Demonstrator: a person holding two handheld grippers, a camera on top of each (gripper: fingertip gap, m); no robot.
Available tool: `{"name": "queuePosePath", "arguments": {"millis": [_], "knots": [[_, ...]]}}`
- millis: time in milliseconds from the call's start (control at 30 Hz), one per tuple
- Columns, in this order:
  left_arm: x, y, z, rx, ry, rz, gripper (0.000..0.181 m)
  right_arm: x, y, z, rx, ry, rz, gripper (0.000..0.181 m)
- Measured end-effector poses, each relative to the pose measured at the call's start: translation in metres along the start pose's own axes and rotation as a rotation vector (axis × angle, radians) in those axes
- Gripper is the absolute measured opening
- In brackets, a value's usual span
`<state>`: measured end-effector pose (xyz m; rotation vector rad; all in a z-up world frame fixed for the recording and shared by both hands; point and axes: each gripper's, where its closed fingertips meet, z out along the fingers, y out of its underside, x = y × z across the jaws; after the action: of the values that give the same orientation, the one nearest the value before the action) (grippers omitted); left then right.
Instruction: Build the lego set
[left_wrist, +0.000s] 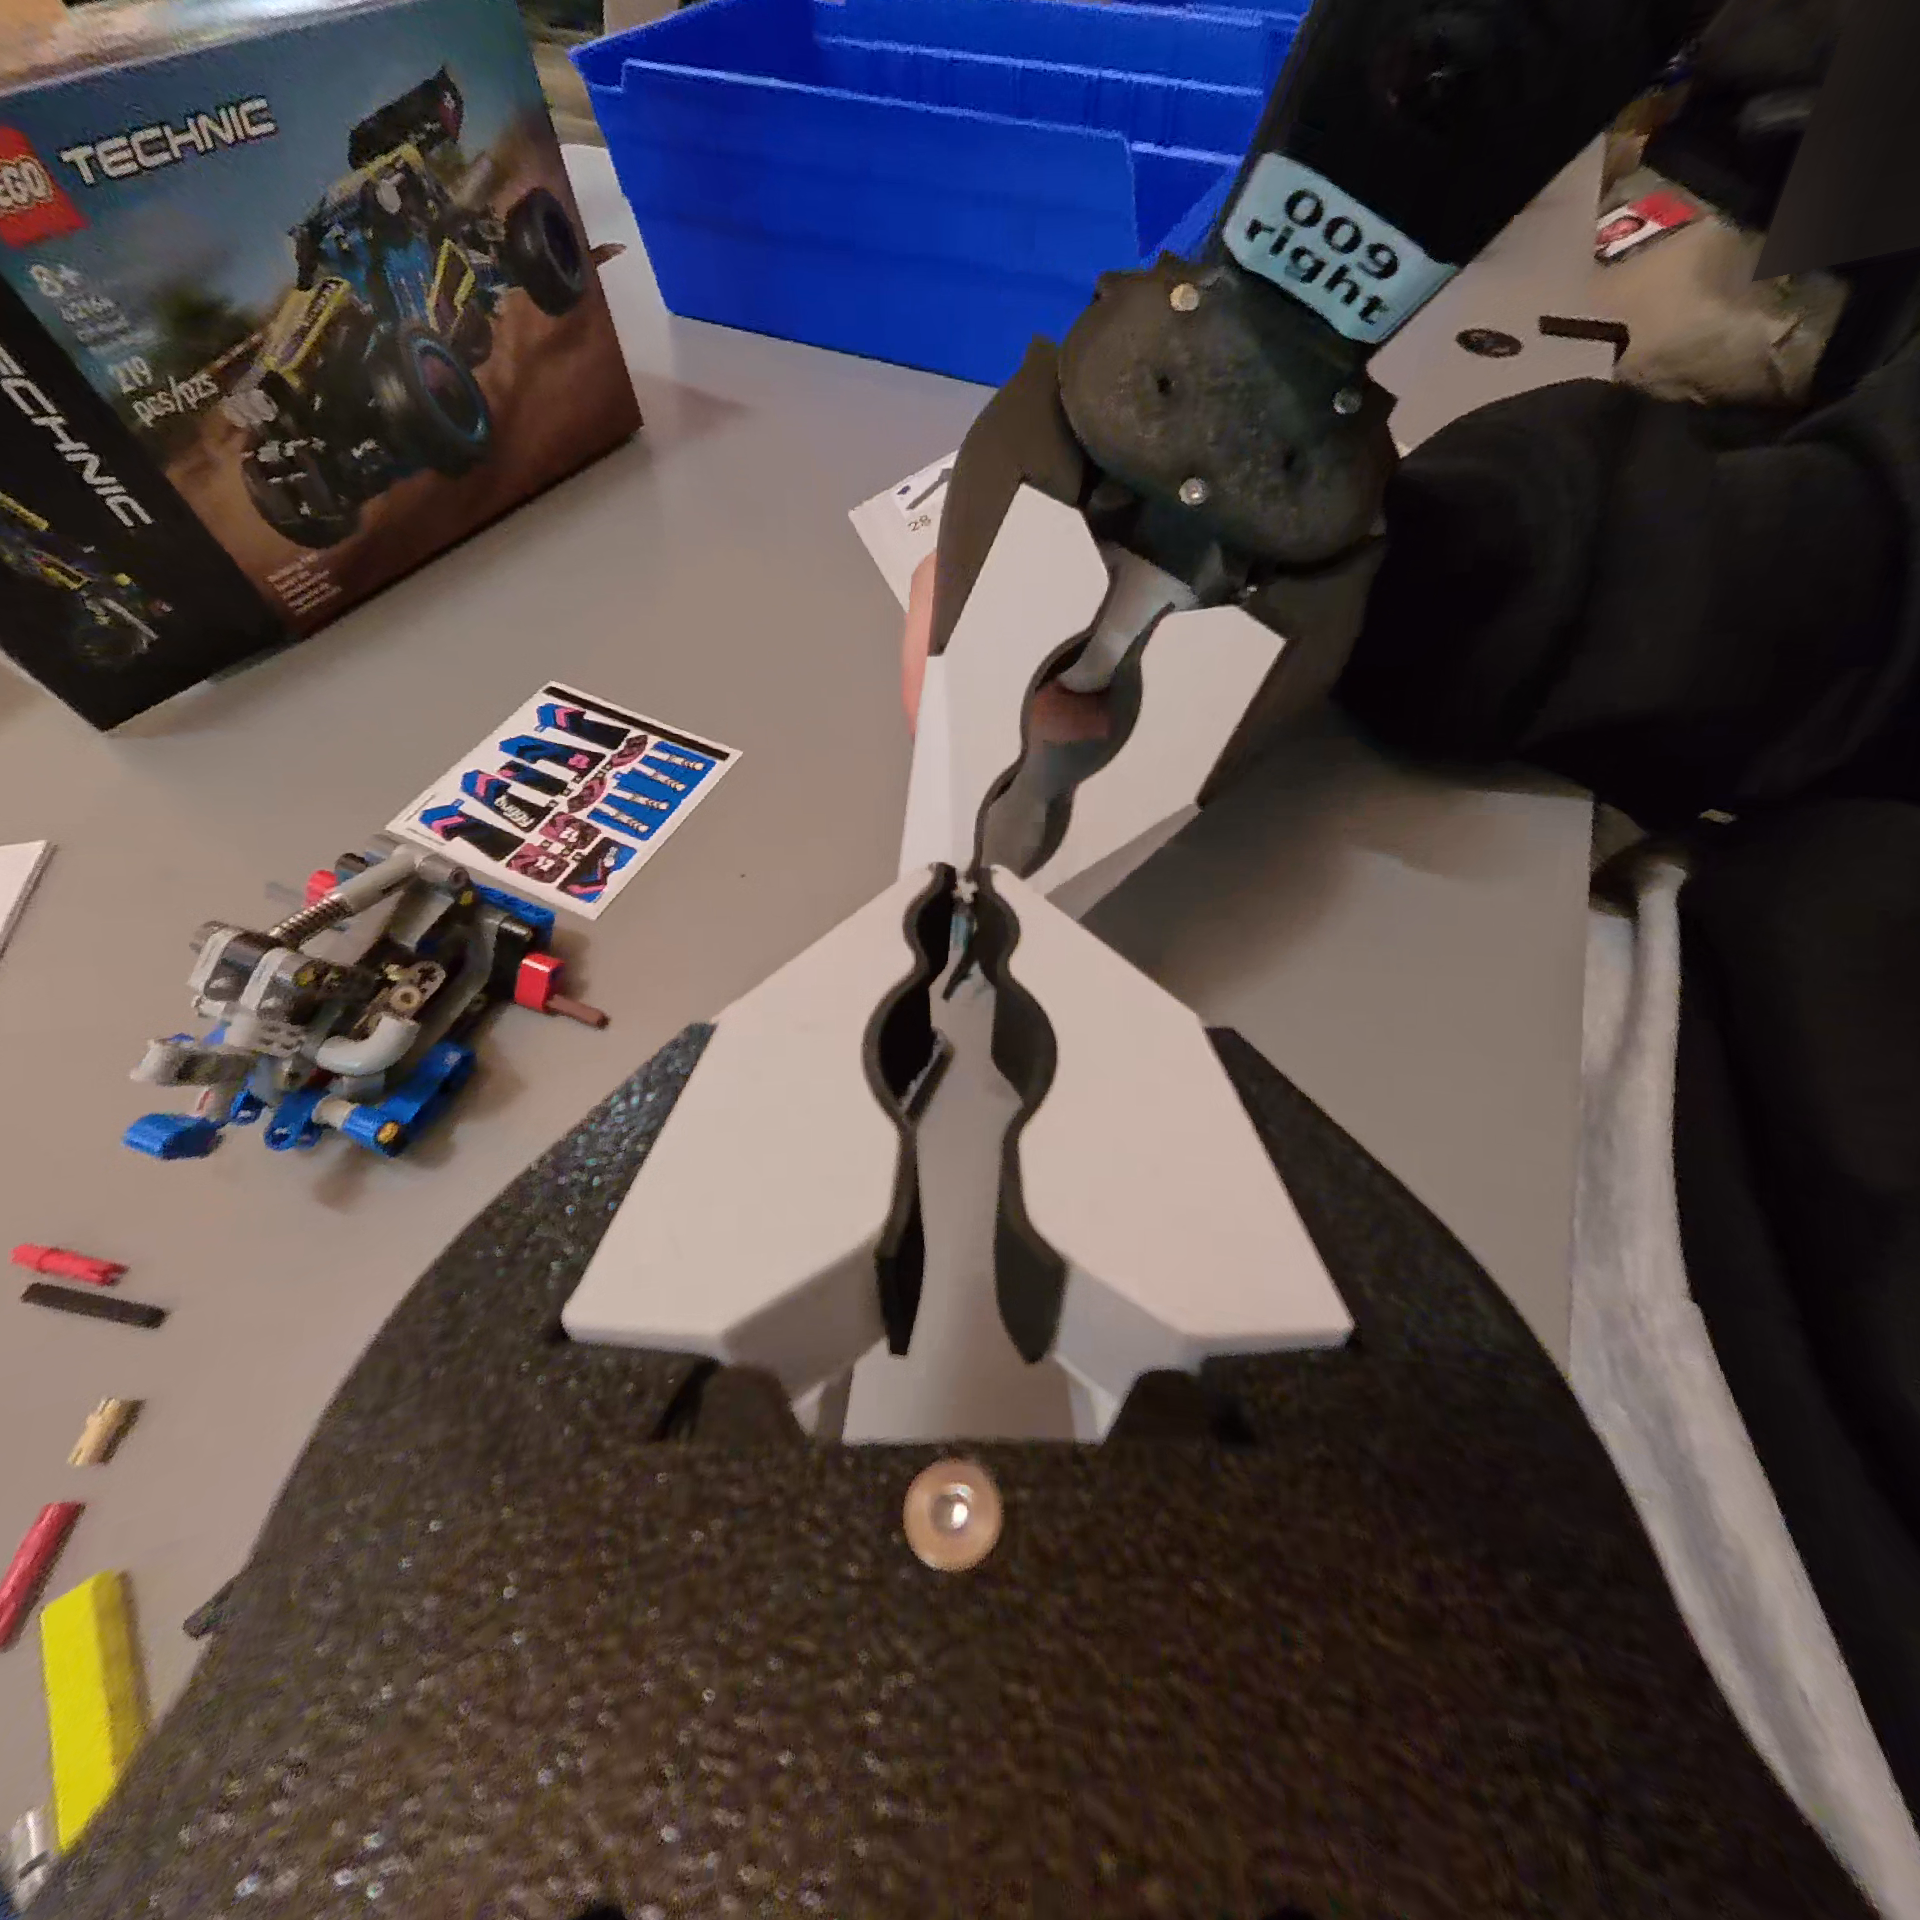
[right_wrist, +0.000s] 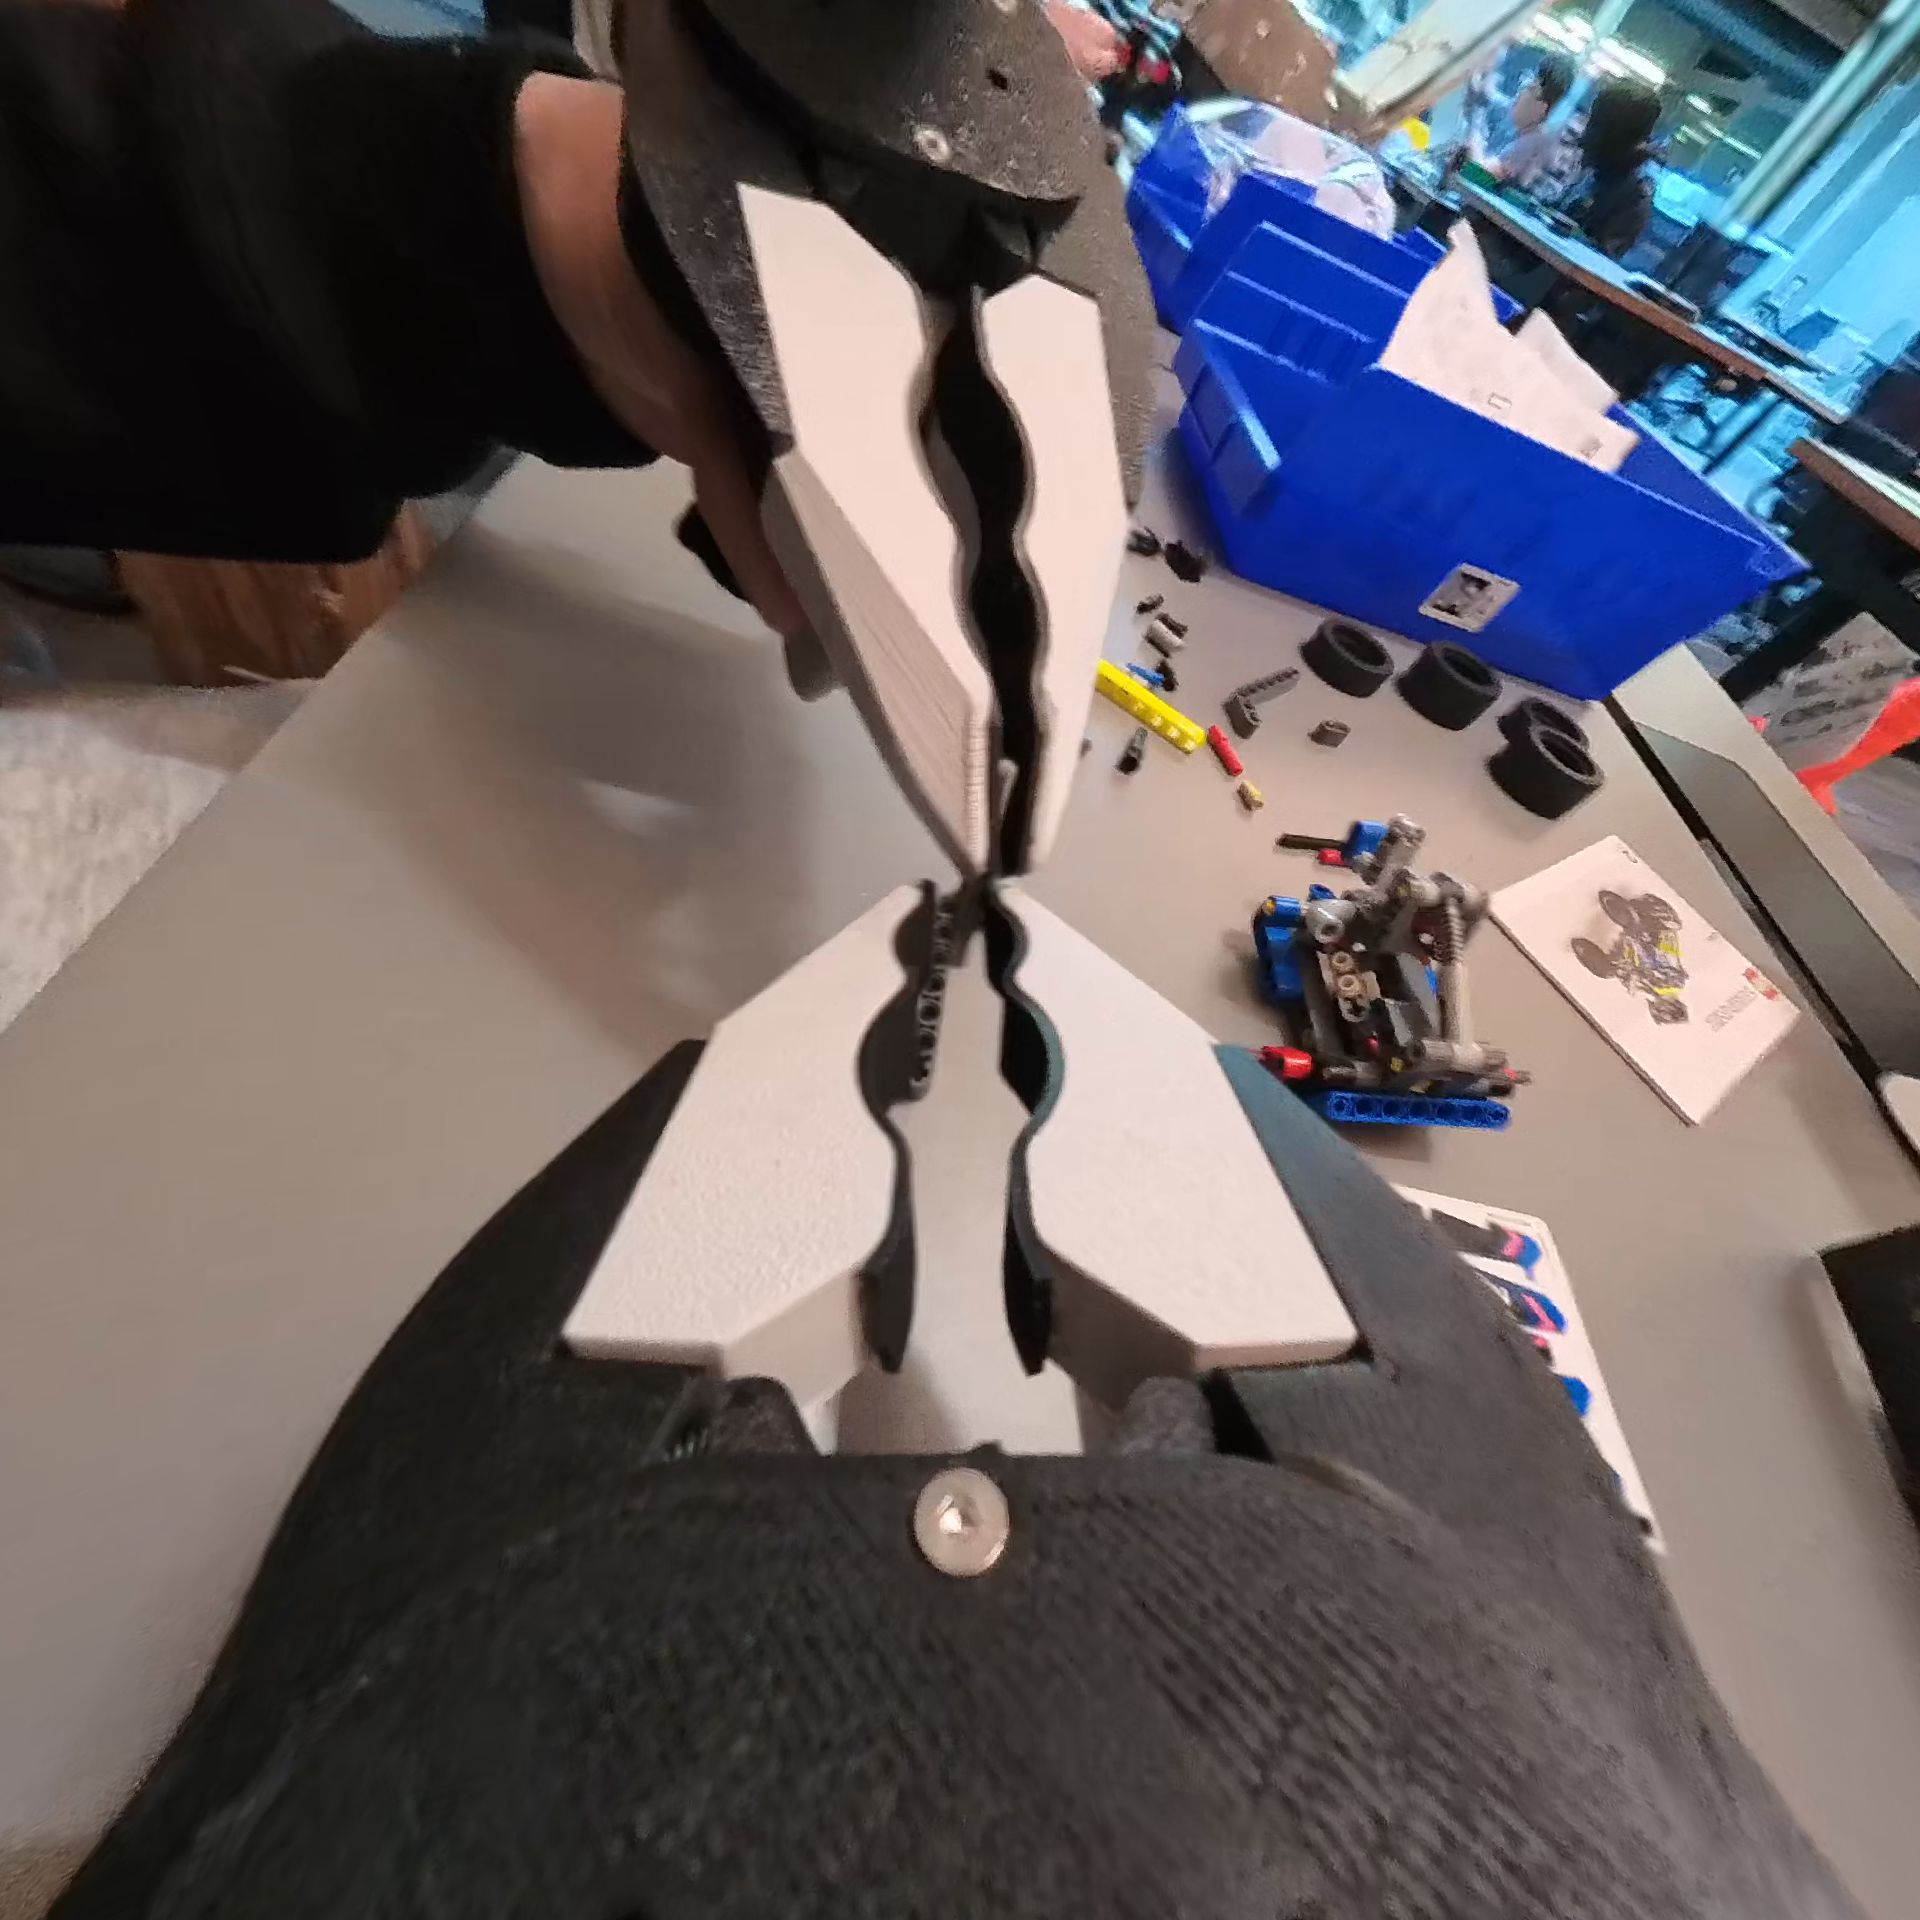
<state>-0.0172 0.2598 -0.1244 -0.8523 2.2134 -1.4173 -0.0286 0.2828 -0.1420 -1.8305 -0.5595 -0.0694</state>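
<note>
Grey tabletop: left gripper and right gripper meet tip to tip, each closed on a small piece. Half-built model sits at nine o'clock. Joining demands aligned axes, gentle pressure.

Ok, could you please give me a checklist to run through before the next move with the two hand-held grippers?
1. Right hand-held gripper clamped on the black beam: ok.
2. Left hand-held gripper pinching a small piece at its tips: ok; what kind of piece it is: cannot tell.
3. Both grippers tip to tip, above the table: ok.
4. Small piece lined up with a hole in the black beam: cannot tell, the fingers hide it.
5. Partly built model resting on the table, apart from both grippers: ok.
</note>
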Motion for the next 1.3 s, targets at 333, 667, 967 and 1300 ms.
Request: {"name": "queuePosePath", "arguments": {"millis": [333, 667, 967, 1300], "knots": [[-0.001, 0.005, 0.003, -0.027, -0.007, -0.015, 0.001, -0.001, 0.006, 0.001, -0.024, -0.026, 0.047, 0.003], [-0.004, 0.017, 0.005, -0.090, -0.008, -0.036, 0.001, -0.003, 0.020, -0.001, -0.090, -0.099, 0.146, 0.022], [-0.008, 0.032, 0.011, -0.174, 0.011, 0.027, 0.001, -0.015, 0.056, 0.007, -0.327, -0.156, 0.159, 0.022], [-0.007, 0.039, 0.019, -0.177, 0.002, 0.039, 0.001, -0.009, 0.058, 0.010, -0.342, -0.107, 0.151, 0.005]]}}
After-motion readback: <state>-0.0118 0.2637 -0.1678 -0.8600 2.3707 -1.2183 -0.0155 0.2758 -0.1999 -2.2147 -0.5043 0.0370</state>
